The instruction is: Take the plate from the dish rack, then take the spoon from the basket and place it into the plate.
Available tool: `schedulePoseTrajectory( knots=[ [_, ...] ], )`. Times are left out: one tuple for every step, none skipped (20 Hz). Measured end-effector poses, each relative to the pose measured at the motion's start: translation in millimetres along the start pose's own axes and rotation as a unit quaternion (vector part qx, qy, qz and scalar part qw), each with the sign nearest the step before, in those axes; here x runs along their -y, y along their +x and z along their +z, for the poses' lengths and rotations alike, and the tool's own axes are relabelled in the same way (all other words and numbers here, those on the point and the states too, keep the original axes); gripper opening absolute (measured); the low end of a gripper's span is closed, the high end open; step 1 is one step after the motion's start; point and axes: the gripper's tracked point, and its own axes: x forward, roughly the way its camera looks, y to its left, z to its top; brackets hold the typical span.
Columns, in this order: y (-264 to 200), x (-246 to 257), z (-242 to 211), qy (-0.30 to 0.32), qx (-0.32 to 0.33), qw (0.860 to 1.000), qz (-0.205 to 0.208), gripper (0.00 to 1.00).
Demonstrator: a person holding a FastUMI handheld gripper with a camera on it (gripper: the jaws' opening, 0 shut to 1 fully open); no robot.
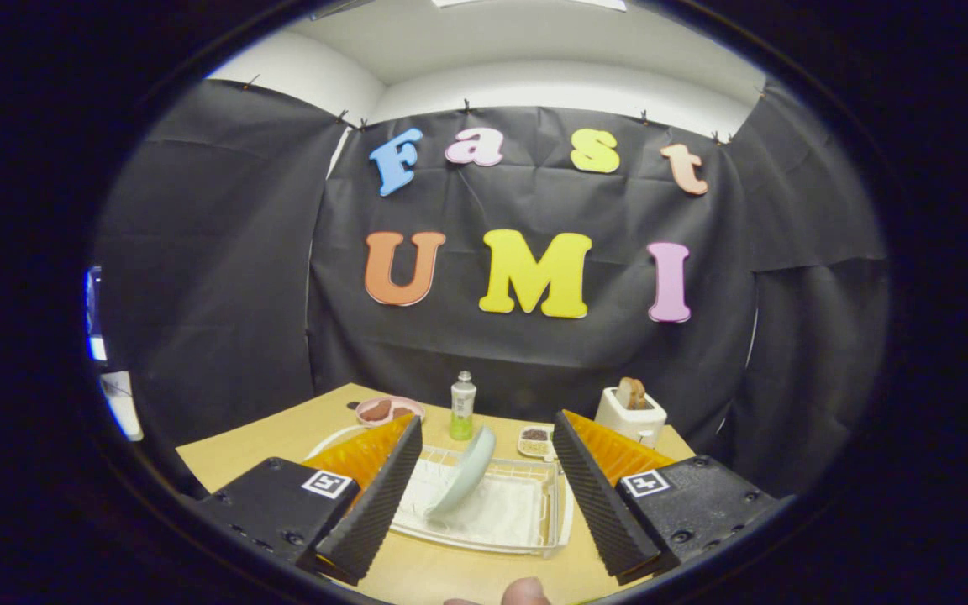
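A pale green plate (465, 473) stands on edge, leaning, in a white wire dish rack (526, 514) on the wooden table (282, 437). My gripper (488, 441) hangs open above the table's near side, its two fingers spread either side of the rack, with the plate between and just ahead of them. Nothing is held. A white curved rim (326, 443) peeks out behind the left finger; I cannot tell what it belongs to.
Beyond the rack stand a small bottle of green liquid (462, 407), a pink dish with brown food (389, 411), a small square dish of dark bits (535, 437) and a white toaster with toast (631, 414). A fingertip (524, 591) shows below the fingers.
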Motion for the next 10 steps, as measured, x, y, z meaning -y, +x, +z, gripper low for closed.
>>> schedulePoseTrajectory(
  knots=[
    [13.7, -0.4, 0.5, -0.005, -0.016, 1.000, 0.002, 1.00],
    [27.9, -3.2, -3.4, -0.008, -0.036, 0.999, 0.004, 1.00],
    [41.1, -6.2, -7.2, -0.008, -0.055, 0.998, 0.010, 1.00],
    [54.2, -9.5, -11.8, -0.009, -0.073, 0.997, 0.011, 1.00],
    [67.4, -14.4, -14.7, -0.001, -0.089, 0.996, 0.017, 1.00],
    [80.7, -17.0, -21.1, 0.002, -0.108, 0.994, 0.020, 1.00],
    [93.9, -18.0, -27.8, 0.000, -0.128, 0.992, 0.017, 1.00],
    [106.0, -16.5, -35.2, -0.006, -0.148, 0.989, 0.011, 1.00],
    [117.4, -15.6, -43.4, -0.013, -0.168, 0.986, 0.007, 1.00],
    [127.2, -16.5, -52.4, -0.010, -0.188, 0.982, 0.008, 1.00]
  ],
)
